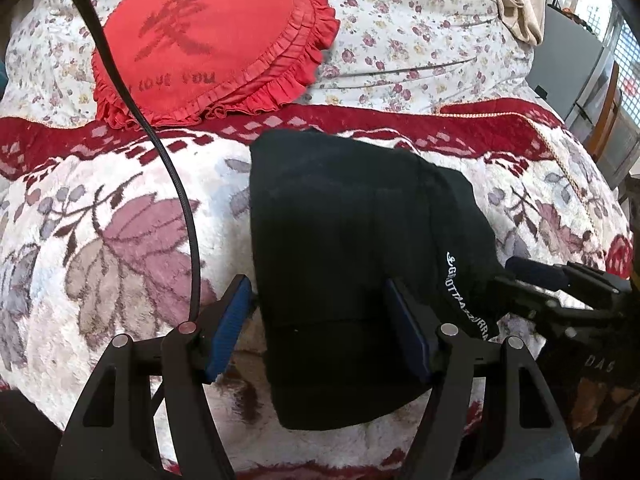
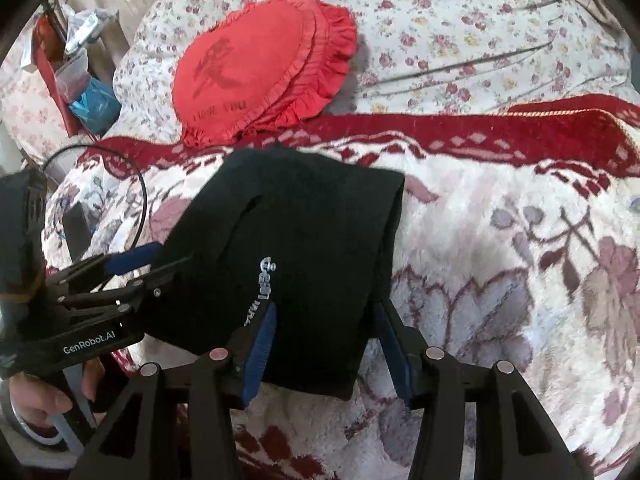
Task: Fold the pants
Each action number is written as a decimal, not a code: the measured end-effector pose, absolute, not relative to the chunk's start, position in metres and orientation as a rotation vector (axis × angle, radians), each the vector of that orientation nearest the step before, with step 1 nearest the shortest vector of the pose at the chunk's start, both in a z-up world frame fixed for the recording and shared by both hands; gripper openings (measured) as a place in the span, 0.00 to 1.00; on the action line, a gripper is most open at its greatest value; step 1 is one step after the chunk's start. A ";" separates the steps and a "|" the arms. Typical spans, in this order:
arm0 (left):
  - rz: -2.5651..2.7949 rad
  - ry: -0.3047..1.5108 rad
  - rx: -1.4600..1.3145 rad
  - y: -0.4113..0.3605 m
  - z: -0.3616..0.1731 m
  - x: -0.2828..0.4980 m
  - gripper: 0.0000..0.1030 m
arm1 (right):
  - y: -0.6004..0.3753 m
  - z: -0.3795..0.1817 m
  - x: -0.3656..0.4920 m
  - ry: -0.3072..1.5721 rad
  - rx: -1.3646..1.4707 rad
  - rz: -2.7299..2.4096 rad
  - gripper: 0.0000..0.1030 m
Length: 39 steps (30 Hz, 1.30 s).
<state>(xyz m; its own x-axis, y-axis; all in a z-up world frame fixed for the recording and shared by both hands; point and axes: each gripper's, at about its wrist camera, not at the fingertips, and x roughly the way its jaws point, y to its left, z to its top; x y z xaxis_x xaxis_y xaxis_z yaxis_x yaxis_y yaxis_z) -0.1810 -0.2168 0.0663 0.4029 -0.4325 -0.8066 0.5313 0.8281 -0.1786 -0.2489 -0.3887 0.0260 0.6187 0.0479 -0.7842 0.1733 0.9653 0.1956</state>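
The black pants [image 1: 344, 240] lie folded into a compact bundle on the floral blanket [image 1: 120, 220], white lettering along the right side. My left gripper [image 1: 320, 332] is open, its blue pads straddling the bundle's near left part. My right gripper [image 2: 328, 344] is open too, its pads either side of the bundle's [image 2: 304, 240] near right end. Each gripper shows in the other's view: the right one [image 1: 536, 280] at the bundle's right edge, the left one [image 2: 140, 268] at its left edge. Neither visibly pinches cloth.
A red heart-shaped ruffled cushion [image 1: 208, 44] lies beyond the pants on a flowered quilt [image 1: 400, 20]. A black cable [image 1: 180, 200] hangs across the left wrist view. Clutter and a red bag [image 2: 68, 80] sit off the bed's far left; furniture [image 1: 580, 80] stands at right.
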 end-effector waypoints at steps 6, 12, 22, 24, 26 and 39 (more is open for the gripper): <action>-0.640 0.997 0.030 -0.203 0.077 -0.164 0.67 | -0.414 0.026 -0.246 0.856 0.397 -0.084 0.64; -0.681 1.053 -0.054 -0.197 0.071 -0.145 0.79 | -0.437 0.003 -0.226 0.864 0.538 -0.041 0.64; -0.737 1.175 -0.157 -0.215 0.033 -0.126 0.79 | -0.432 -0.011 -0.208 0.789 0.550 0.056 0.39; -0.746 1.155 -0.142 -0.218 0.035 -0.128 0.69 | -0.426 -0.003 -0.208 0.780 0.531 0.059 0.30; -0.749 1.136 -0.108 -0.220 0.042 -0.130 0.61 | -0.418 0.007 -0.205 0.776 0.487 0.055 0.28; -0.638 1.032 -0.081 -0.180 0.075 -0.055 0.46 | -0.388 0.035 -0.112 0.713 0.469 0.144 0.26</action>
